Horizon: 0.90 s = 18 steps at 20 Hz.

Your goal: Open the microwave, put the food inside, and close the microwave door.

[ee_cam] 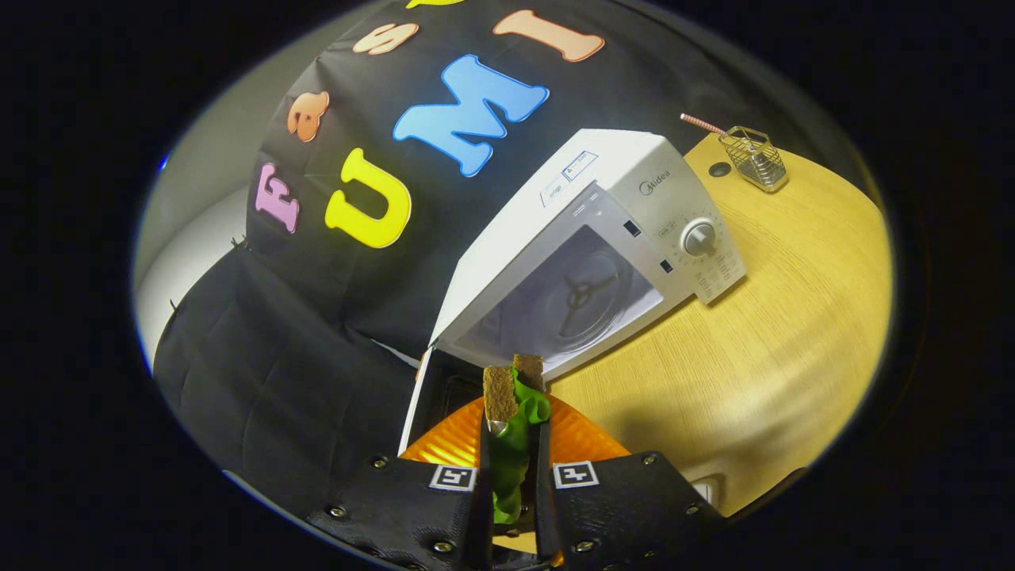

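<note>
You are carrying the food toward the microwave [603,238], so by my judgement the door-opening step is done and the putting-in step is under way. The gripper [514,392] is clamping both fingers on a green leafy piece of food [511,452], which is sitting on an orange plate [452,440] just below the fingers. The microwave is standing near the far edge of the wooden worktop [777,341], its door [432,388] swung open and its cavity [571,301] lying just beyond the fingertips, with the turntable hub showing inside. Next, you are likely needing to push forward through the opening, keeping clear of the door. A wire basket [755,159] is standing at the worktop's far corner.
</note>
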Available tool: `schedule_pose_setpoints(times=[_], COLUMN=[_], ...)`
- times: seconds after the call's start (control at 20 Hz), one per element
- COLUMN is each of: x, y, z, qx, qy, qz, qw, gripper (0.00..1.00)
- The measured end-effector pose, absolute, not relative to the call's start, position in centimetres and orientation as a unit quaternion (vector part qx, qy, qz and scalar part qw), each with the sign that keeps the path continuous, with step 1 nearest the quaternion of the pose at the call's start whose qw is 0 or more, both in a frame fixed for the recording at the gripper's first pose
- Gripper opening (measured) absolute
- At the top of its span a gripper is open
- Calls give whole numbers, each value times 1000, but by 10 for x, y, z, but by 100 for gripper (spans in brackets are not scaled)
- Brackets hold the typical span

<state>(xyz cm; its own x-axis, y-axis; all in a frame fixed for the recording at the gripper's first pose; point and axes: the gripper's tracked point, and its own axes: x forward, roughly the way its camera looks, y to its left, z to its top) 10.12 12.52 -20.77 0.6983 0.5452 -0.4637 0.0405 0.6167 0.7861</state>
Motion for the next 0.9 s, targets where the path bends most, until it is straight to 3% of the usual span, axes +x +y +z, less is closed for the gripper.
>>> schedule_pose_setpoints(times=[0.9], x=[219], y=[174], z=[-267], qx=[477], qy=[259], qz=[43], qw=[839], gripper=[21])
